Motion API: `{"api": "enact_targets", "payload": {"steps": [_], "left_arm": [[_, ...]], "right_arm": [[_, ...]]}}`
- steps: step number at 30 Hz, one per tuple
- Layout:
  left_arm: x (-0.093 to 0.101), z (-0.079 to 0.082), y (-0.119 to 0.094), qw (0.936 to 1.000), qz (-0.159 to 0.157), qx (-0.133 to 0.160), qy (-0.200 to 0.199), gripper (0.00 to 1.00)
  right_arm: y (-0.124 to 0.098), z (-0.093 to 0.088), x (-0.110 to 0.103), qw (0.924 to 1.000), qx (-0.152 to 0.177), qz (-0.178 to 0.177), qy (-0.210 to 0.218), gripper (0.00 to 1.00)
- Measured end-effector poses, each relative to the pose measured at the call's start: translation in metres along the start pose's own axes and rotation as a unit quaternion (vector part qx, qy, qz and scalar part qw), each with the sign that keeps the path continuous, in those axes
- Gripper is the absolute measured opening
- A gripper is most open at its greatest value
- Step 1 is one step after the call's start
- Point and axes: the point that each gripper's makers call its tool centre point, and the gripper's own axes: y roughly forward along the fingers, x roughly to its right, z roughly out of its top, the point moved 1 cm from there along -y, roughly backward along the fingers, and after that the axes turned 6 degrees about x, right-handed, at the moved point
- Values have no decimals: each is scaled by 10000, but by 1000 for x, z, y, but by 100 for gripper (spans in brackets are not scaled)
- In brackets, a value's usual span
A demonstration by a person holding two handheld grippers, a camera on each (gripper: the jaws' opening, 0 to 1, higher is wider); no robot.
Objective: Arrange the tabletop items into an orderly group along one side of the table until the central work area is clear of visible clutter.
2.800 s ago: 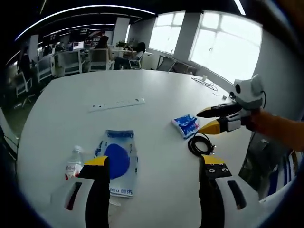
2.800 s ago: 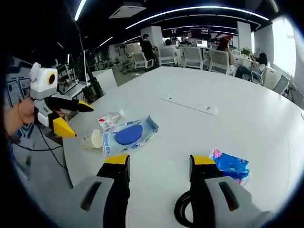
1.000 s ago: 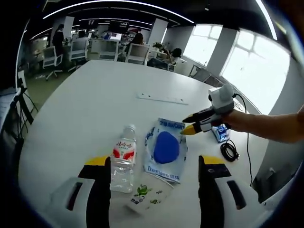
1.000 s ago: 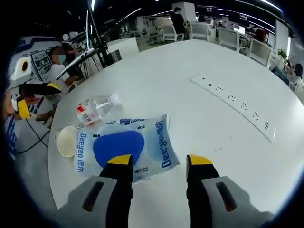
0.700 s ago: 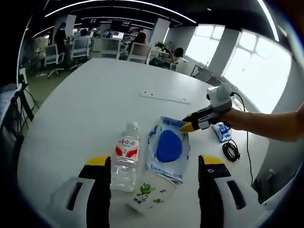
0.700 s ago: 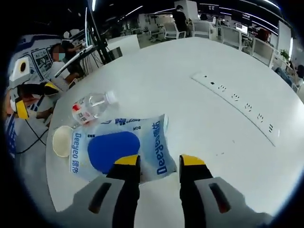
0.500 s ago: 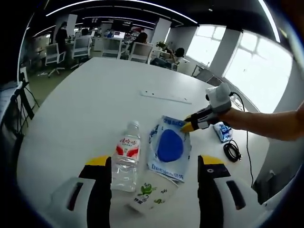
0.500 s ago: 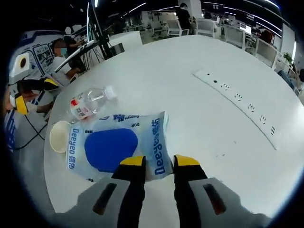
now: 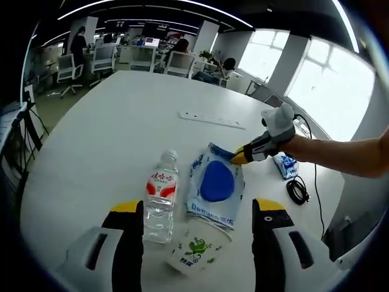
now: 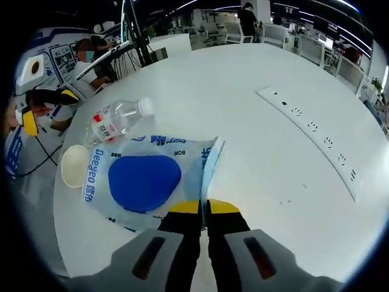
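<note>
A white-and-blue wipes pack [image 9: 214,185] [image 10: 143,182] lies flat on the white table [image 9: 109,140]. My right gripper [image 10: 203,208] [image 9: 241,156] is shut on the pack's near corner, which lifts slightly. A clear water bottle [image 9: 159,198] [image 10: 118,125] with a red label lies beside the pack. A paper cup [image 9: 197,246] [image 10: 73,165] lies on its side at the pack's end. My left gripper [image 9: 199,212] stands open just above the bottle and cup, holding nothing; the left gripper [image 10: 42,106] also appears at the table's edge in the right gripper view.
A white power strip [image 9: 211,120] [image 10: 316,131] lies further in on the table. A small blue packet [image 9: 285,164] and a coiled black cable [image 9: 296,190] sit near the table's edge behind the right hand. Office chairs and seated people are beyond the table.
The right gripper's jaws have come together from open to shut on the pack's corner. The left gripper has held nearly still over the bottle and cup.
</note>
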Motion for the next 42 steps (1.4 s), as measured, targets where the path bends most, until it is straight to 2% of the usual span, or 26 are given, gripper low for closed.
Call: {"api": "enact_targets", "payload": {"steps": [17, 22, 31, 33, 34, 35, 36, 37, 38, 39, 40, 42], "left_arm": [[19, -4, 16, 9994, -256, -141, 170, 68], [27, -3, 24, 9989, -348, -198, 235, 67], [43, -10, 44, 9973, -506, -478, 249, 62], [45, -12, 50, 9970, -490, -563, 194, 61], [44, -15, 53, 9963, -436, -710, 187, 59], [45, -13, 56, 9965, -449, -679, 165, 58], [45, -15, 59, 9963, -313, -787, -121, 57], [42, -19, 59, 9949, -215, -966, -172, 54], [42, -16, 64, 9954, -239, -918, -134, 51], [39, -18, 66, 9947, -90, -988, -262, 48], [37, -22, 69, 9930, -35, -1116, -397, 48], [37, -22, 74, 9911, 36, -1176, -625, 48]], "right_arm": [[-18, -6, -5, 9999, 131, 25, -45, 0], [-33, -4, -6, 9996, 268, -8, -1, 0], [-53, -4, -1, 9988, 463, -137, 99, 0], [-55, -6, 0, 9987, 469, -152, 110, 0], [-55, -7, 1, 9987, 467, -158, 120, 0], [-55, -7, 1, 9987, 473, -166, 124, 0], [-56, -8, 1, 9986, 488, -171, 135, 0], [-56, -7, 0, 9985, 495, -174, 136, 0], [-56, -7, 0, 9985, 504, -175, 137, 0], [-56, -7, 0, 9984, 511, -177, 143, 0], [-56, -7, 0, 9983, 529, -179, 150, 0], [-55, -6, 1, 9982, 548, -180, 163, 0]]}}
